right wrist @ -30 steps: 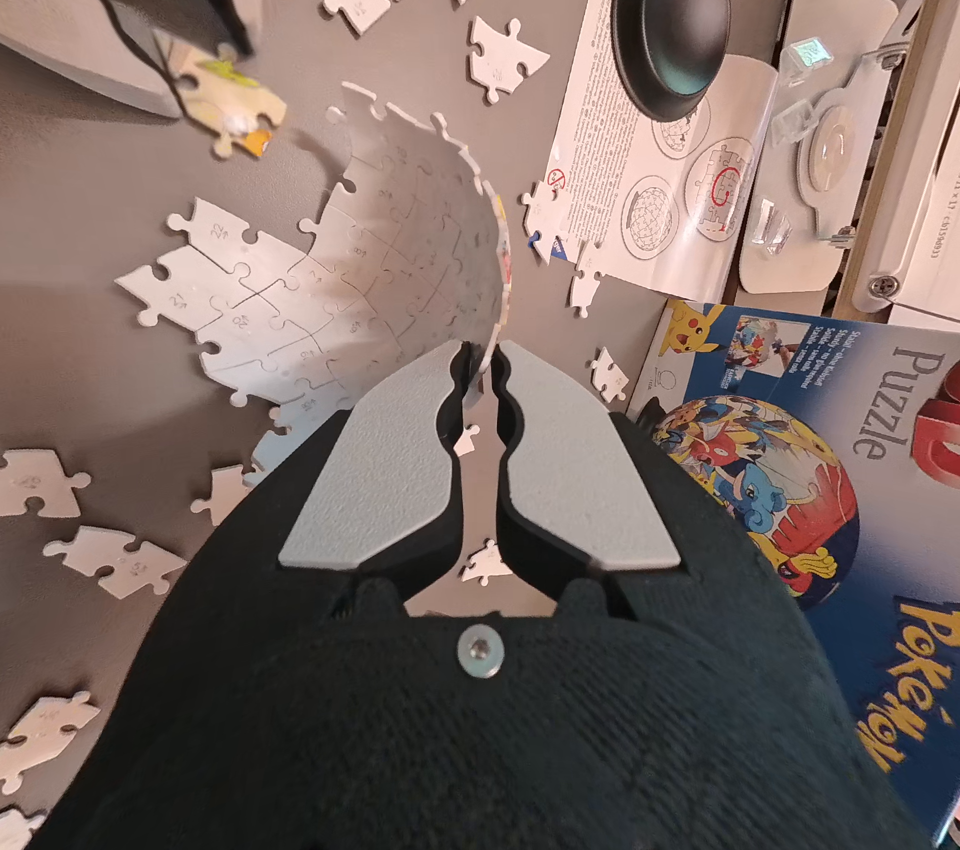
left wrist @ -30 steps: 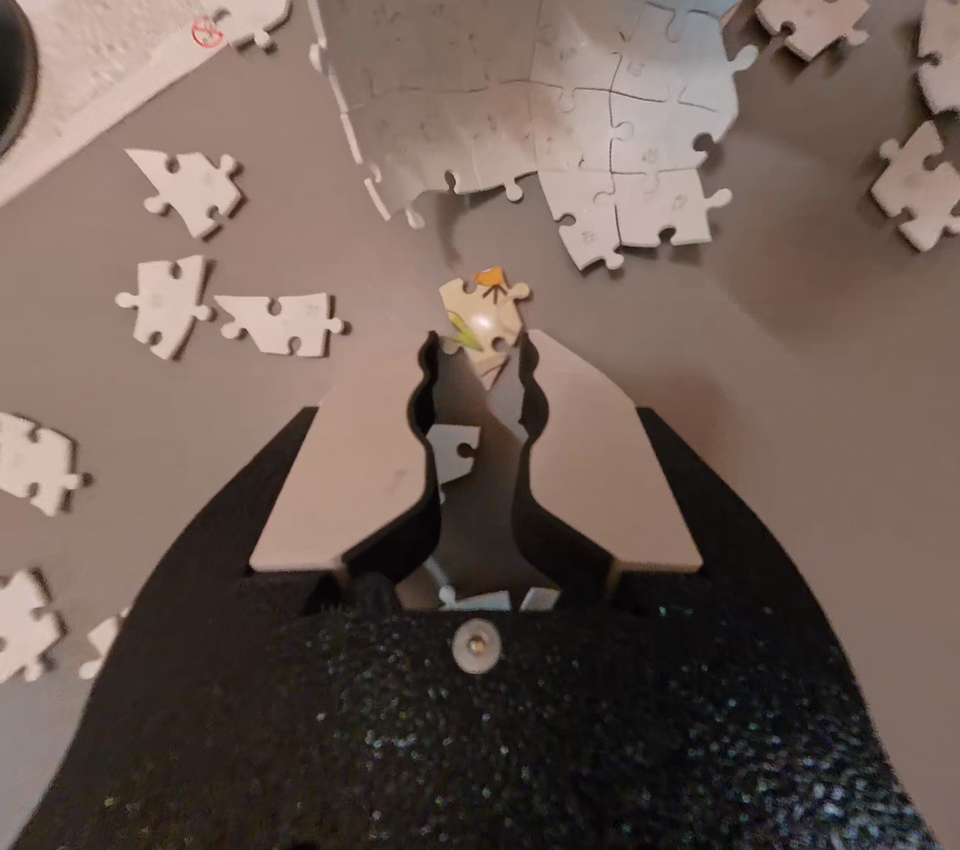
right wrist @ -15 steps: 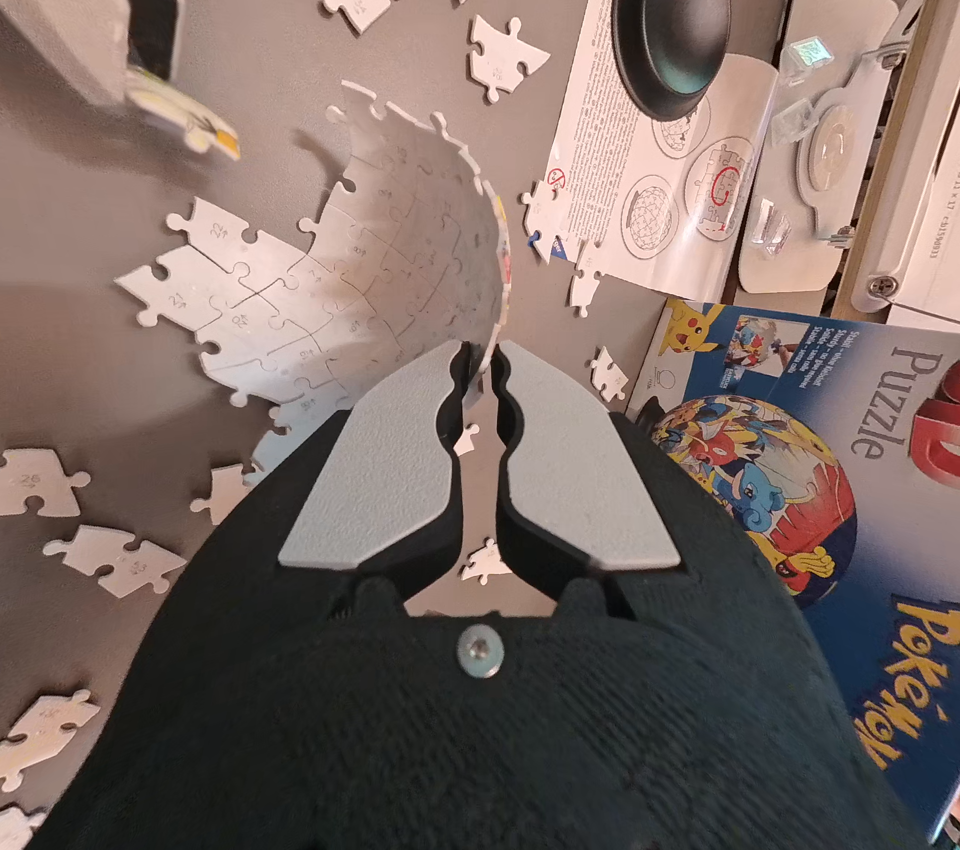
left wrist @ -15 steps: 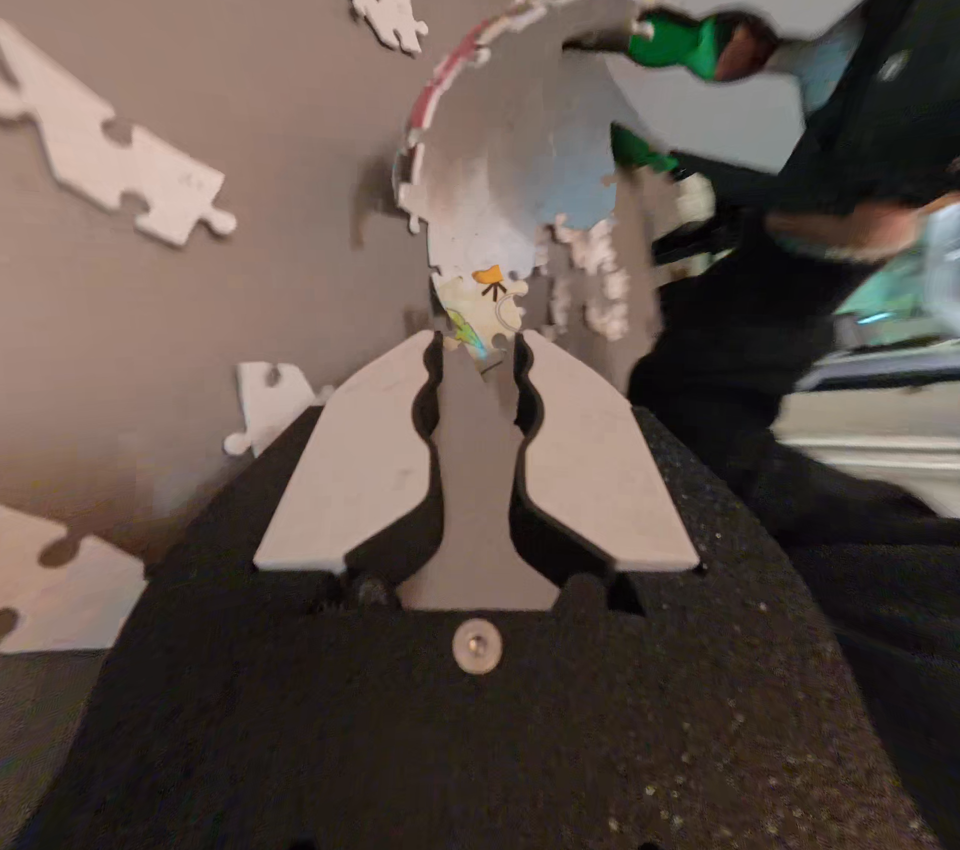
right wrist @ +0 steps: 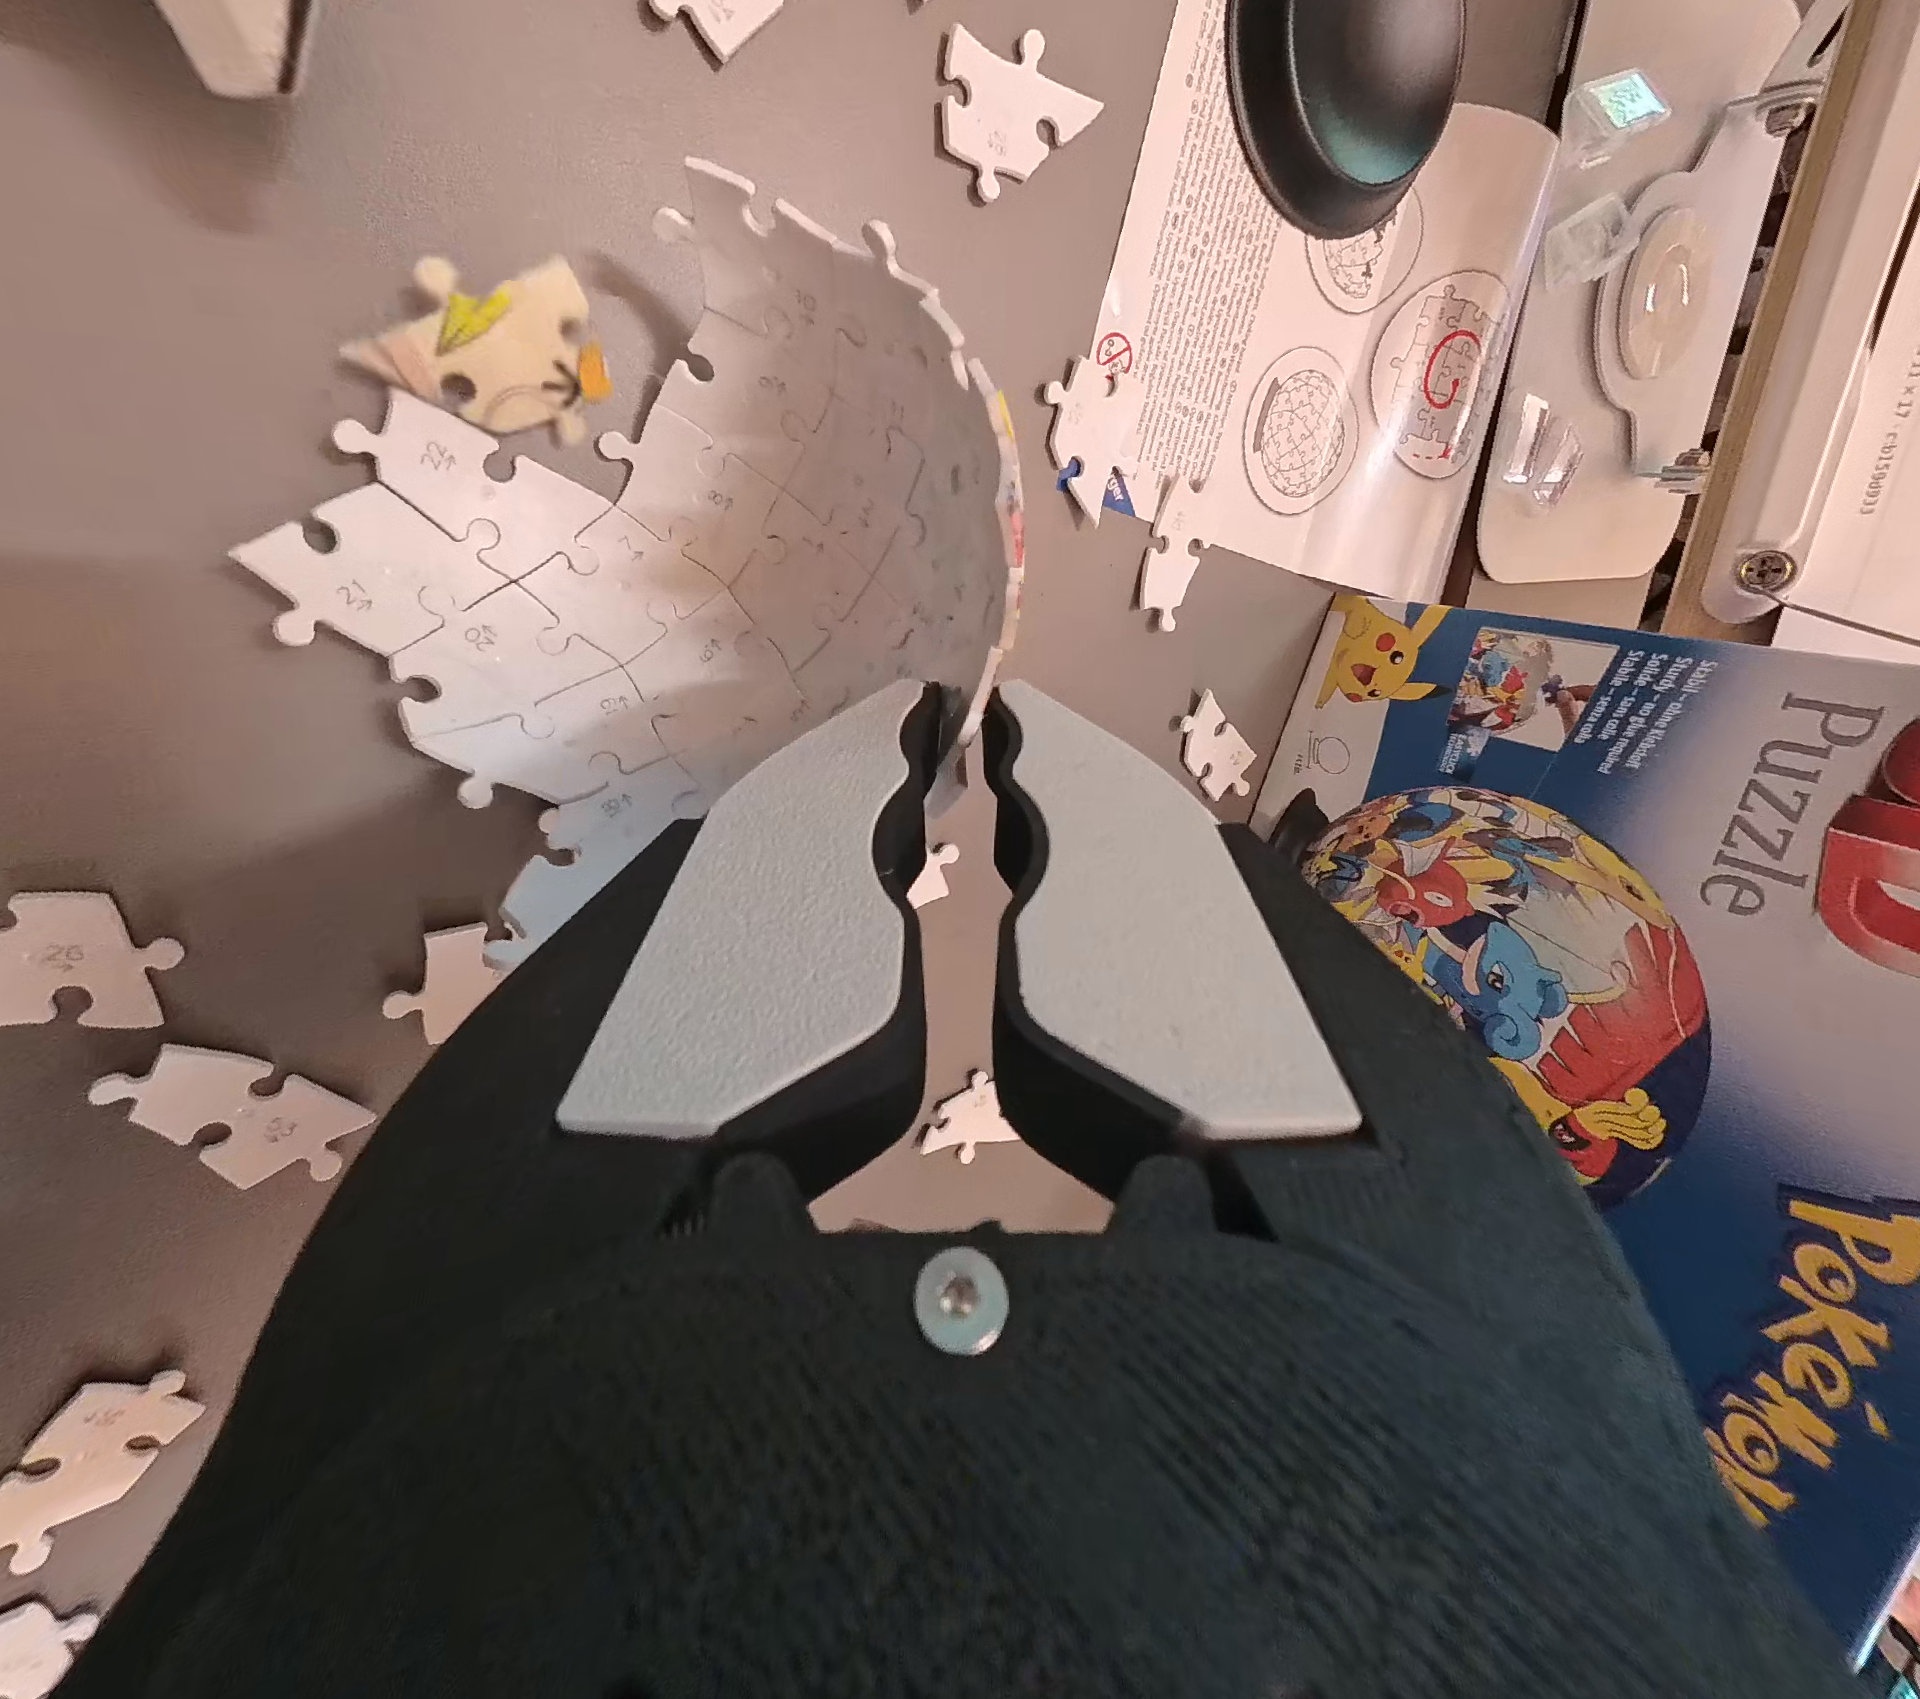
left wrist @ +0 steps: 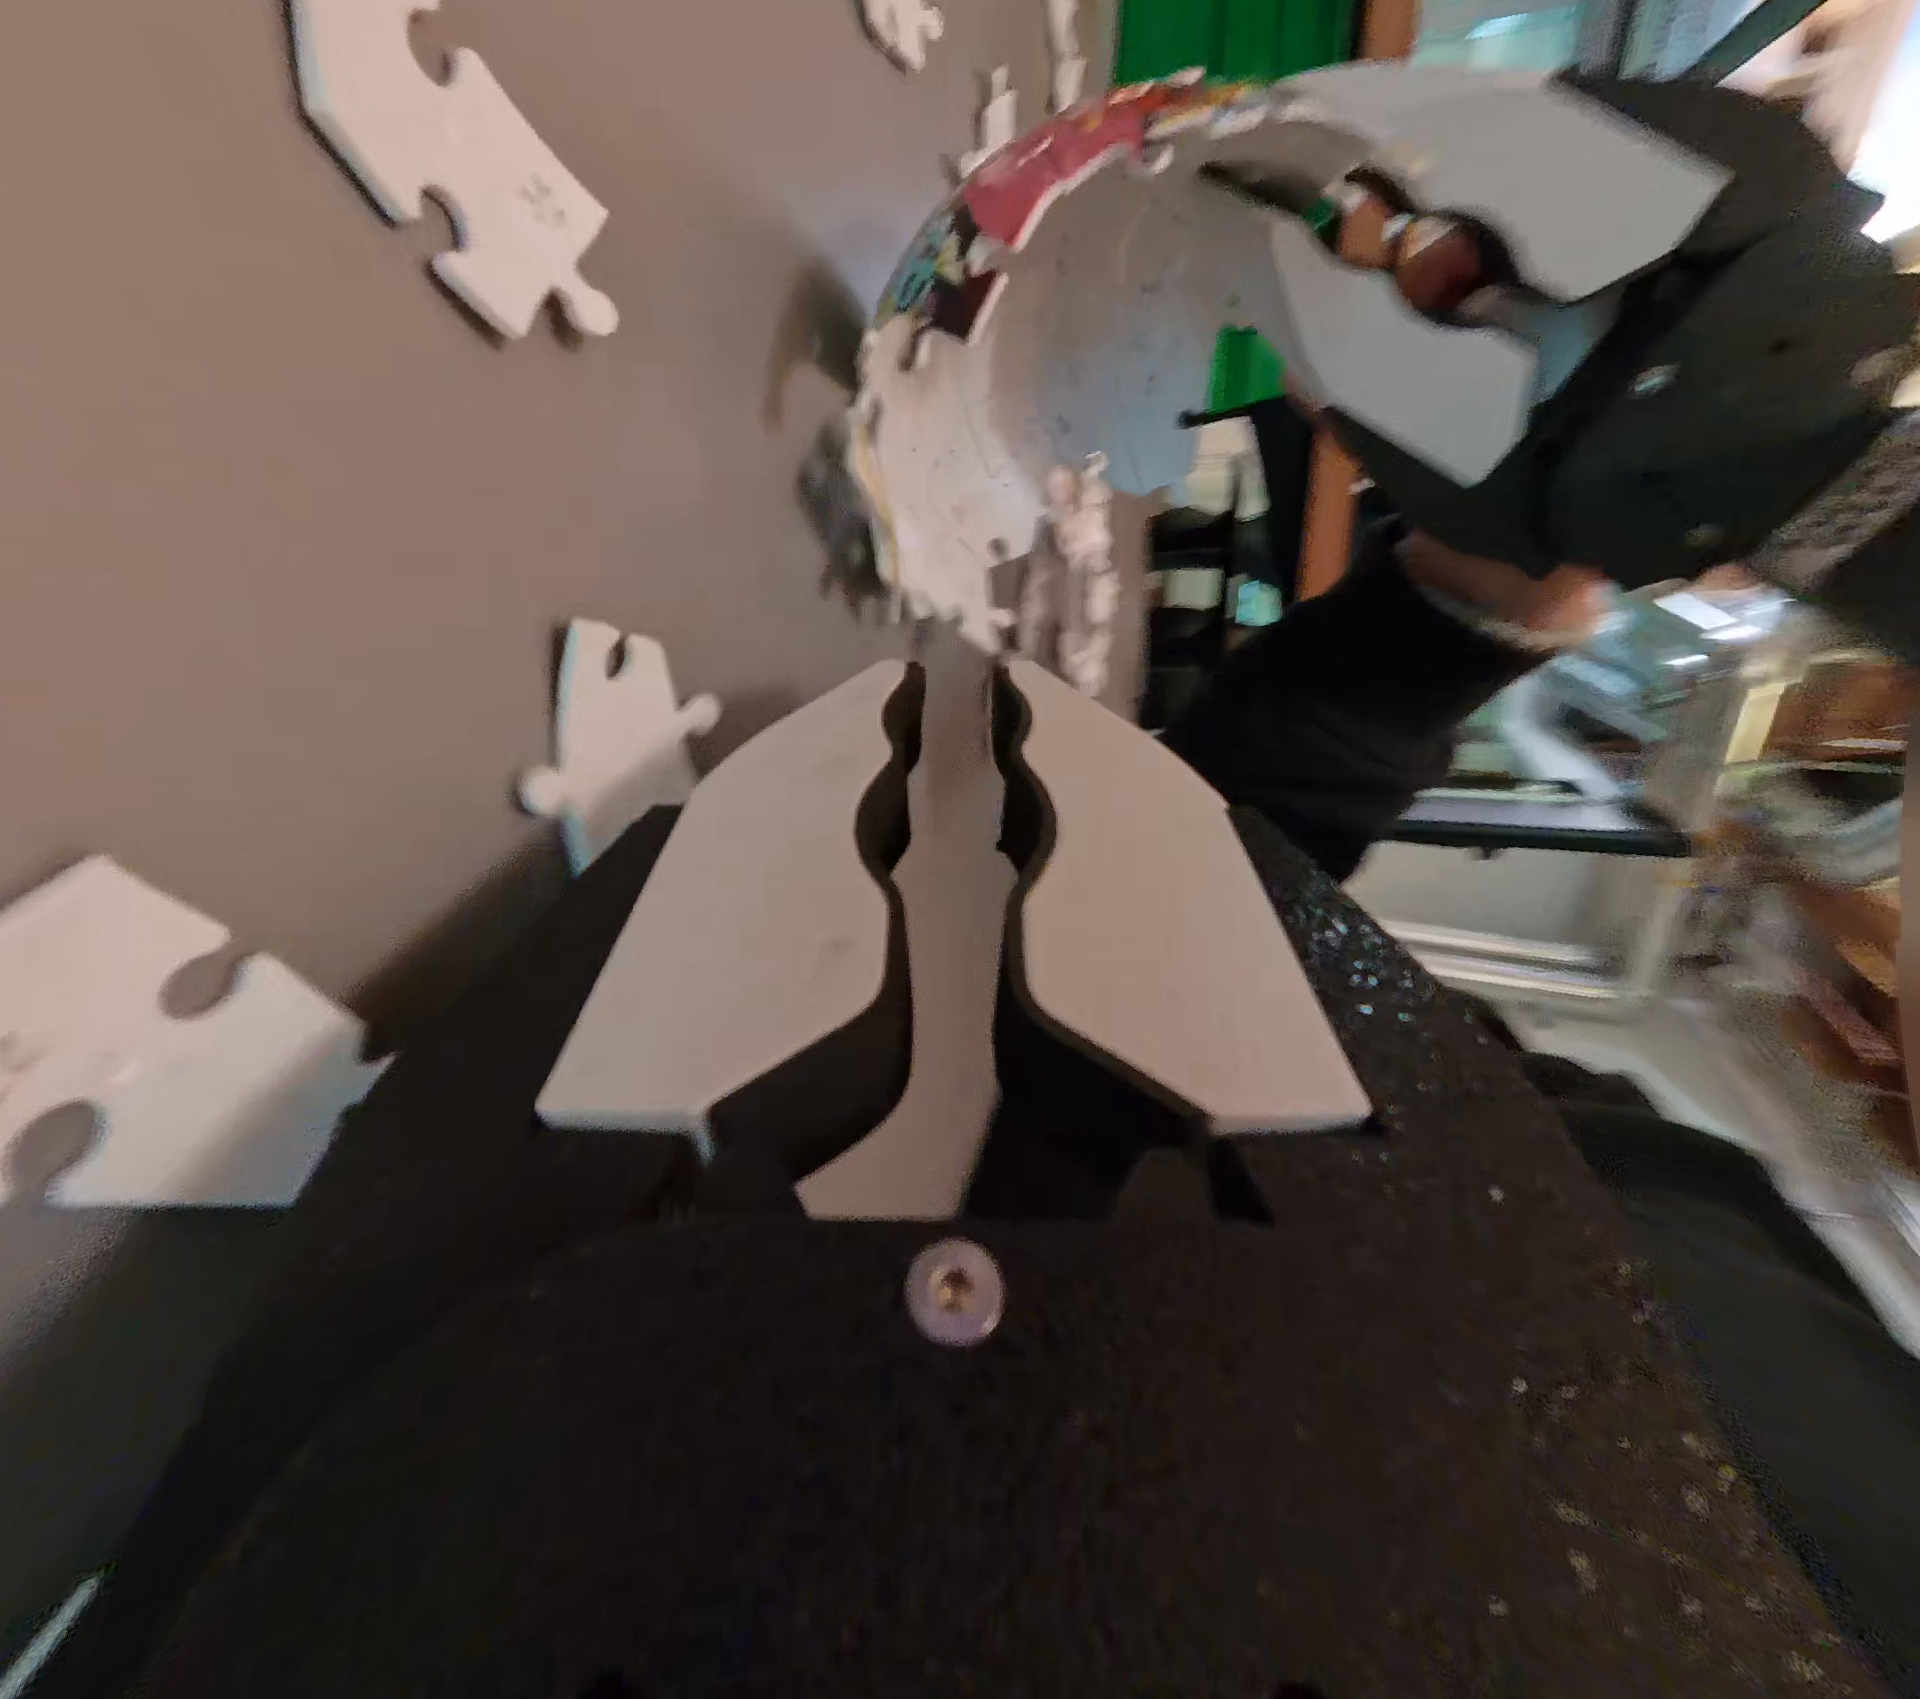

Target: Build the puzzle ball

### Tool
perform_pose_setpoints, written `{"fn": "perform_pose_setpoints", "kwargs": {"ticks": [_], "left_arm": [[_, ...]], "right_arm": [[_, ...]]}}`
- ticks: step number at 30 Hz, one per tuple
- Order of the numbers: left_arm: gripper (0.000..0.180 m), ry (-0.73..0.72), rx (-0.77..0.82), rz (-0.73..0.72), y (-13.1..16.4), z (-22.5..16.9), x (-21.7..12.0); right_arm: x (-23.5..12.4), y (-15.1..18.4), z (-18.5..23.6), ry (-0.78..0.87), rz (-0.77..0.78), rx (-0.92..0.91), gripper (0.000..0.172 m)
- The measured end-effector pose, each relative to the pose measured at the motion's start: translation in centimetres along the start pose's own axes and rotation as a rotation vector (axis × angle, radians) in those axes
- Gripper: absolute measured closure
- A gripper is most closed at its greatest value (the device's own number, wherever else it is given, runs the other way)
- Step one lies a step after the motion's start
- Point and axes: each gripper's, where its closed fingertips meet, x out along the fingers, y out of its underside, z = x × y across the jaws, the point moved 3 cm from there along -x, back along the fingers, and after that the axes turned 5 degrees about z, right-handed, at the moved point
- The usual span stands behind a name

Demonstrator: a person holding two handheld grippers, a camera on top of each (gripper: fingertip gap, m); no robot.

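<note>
The right gripper point(right wrist: 961, 699) has its fingers nearly together, pinching the rim of the curved puzzle shell point(right wrist: 665, 569), which stands on the grey table point(right wrist: 156, 361). The left gripper point(left wrist: 954, 675) has its fingers slightly apart with nothing between them, just short of the shell's lower edge. A coloured puzzle piece point(right wrist: 499, 350) is blurred at the shell's far edge; whether it touches cannot be told.

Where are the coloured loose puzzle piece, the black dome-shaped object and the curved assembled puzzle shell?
coloured loose puzzle piece point(right wrist: 499, 361), right wrist view, its pale printed face.
black dome-shaped object point(right wrist: 1351, 39), right wrist view, the middle of its glossy top.
curved assembled puzzle shell point(right wrist: 727, 569), right wrist view, its grey inner side.
</note>
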Motion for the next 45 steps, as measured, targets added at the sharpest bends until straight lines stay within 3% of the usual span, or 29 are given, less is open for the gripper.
{"fn": "perform_pose_setpoints", "kwargs": {"ticks": [2,5,8,11,16,20,27,31,36,45], "left_arm": [[0.156,-0.162,0.122,0.005,-0.1,1.1,-0.1],[0.155,-0.28,0.432,0.022,0.0,-0.2,-0.2],[0.138,-0.547,0.737,0.086,0.1,0.2,0.2],[0.129,-0.677,0.89,0.105,-0.1,0.4,1.4],[0.12,-0.783,0.904,0.149,-0.3,1.1,3.4],[0.141,-0.904,0.942,0.158,-1.3,1.6,3.0],[0.16,-0.879,0.986,0.168,-1.7,1.7,3.0],[0.16,-0.87,1.009,0.173,-1.7,1.7,3.0],[0.146,-0.891,0.968,0.162,-2.3,1.9,2.7],[0.16,-0.866,1.029,0.179,-1.9,1.7,3.4]], "right_arm": [[0.0,0.1,0.0,-0.002,0.001,0.002,0.164],[0.1,0.1,0.0,-0.003,0.0,0.004,0.164],[0.1,0.1,0.0,-0.002,0.001,0.004,0.164],[0.1,0.1,0.0,-0.002,0.002,0.005,0.164],[0.2,0.4,0.0,-0.007,0.003,0.006,0.163],[0.3,0.5,0.0,-0.009,0.002,0.009,0.163],[0.2,0.6,0.0,-0.012,-0.001,0.013,0.163],[0.2,0.6,0.0,-0.013,-0.001,0.014,0.163],[0.2,0.5,0.0,-0.011,0.0,0.013,0.163],[0.2,0.5,0.0,-0.01,-0.001,0.014,0.163]]}}
